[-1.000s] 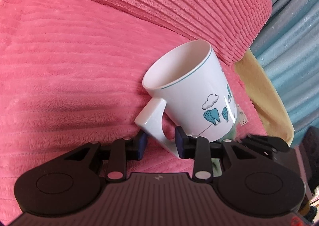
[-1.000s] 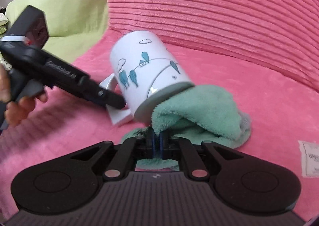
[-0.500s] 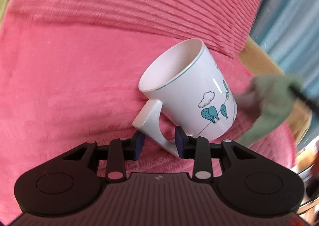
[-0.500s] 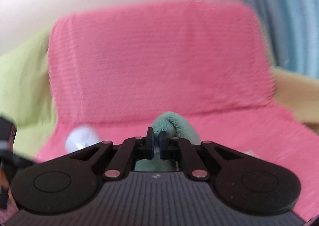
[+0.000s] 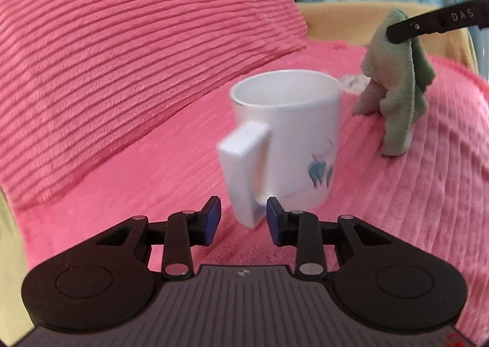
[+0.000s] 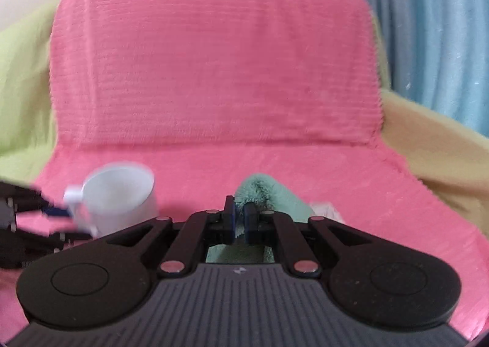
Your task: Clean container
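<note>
The left gripper (image 5: 241, 218) stands with its blue pads spread apart, one on each side of the lower end of the mug's handle (image 5: 244, 163), and neither pad looks pressed against it; there is a clear gap on the left side, while on the right the pad sits just beside the handle, contact uncertain because the mug is blurred. The white mug (image 5: 287, 139) stands upright on the pink ribbed blanket (image 5: 137, 163), mouth up, its long axis vertical, handle turned straight back toward this gripper. So the mug lies dead ahead of the left tongs and very close.

The right gripper (image 6: 240, 218) is pinched tight on a green microfibre cloth (image 6: 269, 194), which bunches up ahead of its fingers. In the left wrist view the same cloth (image 5: 394, 81) hangs from that gripper's black finger, off to the right of the mug and a little beyond it, apart from the rim. From the right wrist camera the mug (image 6: 122, 194) sits to the left and slightly forward, its opening visible.

My guess is the cloth has to travel leftward and come down into the open mouth, while the left tongs, being nearer, steady the handle. A small white tag (image 5: 351, 84) lies on the blanket behind the rim
</note>
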A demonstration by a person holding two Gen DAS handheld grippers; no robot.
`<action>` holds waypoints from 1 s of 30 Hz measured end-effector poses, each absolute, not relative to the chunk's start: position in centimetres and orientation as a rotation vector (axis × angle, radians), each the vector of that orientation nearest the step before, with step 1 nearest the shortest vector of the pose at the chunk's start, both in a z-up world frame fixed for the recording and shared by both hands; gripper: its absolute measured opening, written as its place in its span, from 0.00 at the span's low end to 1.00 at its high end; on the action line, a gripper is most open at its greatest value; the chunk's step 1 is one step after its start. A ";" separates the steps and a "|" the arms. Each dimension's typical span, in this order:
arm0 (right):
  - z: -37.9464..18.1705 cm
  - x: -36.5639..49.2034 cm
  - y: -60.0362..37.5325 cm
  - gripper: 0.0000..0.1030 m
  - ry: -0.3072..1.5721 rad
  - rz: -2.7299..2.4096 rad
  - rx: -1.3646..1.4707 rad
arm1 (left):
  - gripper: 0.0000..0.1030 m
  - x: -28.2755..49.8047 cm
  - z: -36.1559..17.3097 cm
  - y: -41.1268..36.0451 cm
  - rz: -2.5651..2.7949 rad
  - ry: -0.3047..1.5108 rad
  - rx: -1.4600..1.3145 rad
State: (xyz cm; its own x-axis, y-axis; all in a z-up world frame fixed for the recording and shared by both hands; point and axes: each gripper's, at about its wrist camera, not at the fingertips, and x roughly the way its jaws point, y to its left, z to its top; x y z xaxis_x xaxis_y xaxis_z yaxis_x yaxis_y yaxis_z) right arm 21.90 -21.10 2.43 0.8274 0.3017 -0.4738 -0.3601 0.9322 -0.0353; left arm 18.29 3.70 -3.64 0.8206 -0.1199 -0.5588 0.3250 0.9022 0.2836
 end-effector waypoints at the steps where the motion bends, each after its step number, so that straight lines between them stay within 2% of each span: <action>1: 1.9 22.0 -20.9 0.04 0.519 0.342 -0.144 | 0.38 18.3 -3.9 3.6 -0.236 0.564 0.398; 7: -1.9 23.1 -19.9 0.06 0.786 0.344 -0.227 | 0.39 18.6 -3.7 4.3 -0.245 0.576 0.326; 11: -1.3 22.1 -19.6 0.13 0.775 0.315 -0.275 | 0.39 18.2 -3.1 4.9 -0.257 0.595 0.281; 15: 0.9 21.1 -21.0 0.14 0.744 0.291 -0.225 | 0.44 17.3 -2.2 5.3 -0.277 0.622 0.223; 21: 3.5 19.2 -22.4 0.14 0.533 0.265 -0.149 | 0.45 16.8 -1.6 4.9 -0.281 0.652 0.166; 24: 1.4 21.1 -21.9 0.13 0.595 0.288 -0.147 | 0.45 17.0 -1.8 4.6 -0.281 0.674 0.156; 27: -1.8 23.0 -21.6 0.13 0.743 0.260 -0.149 | 0.45 17.1 -2.2 4.1 -0.273 0.714 0.146; 30: -2.5 23.6 -21.8 0.13 0.772 0.227 -0.129 | 0.45 17.3 -2.5 3.8 -0.261 0.767 0.125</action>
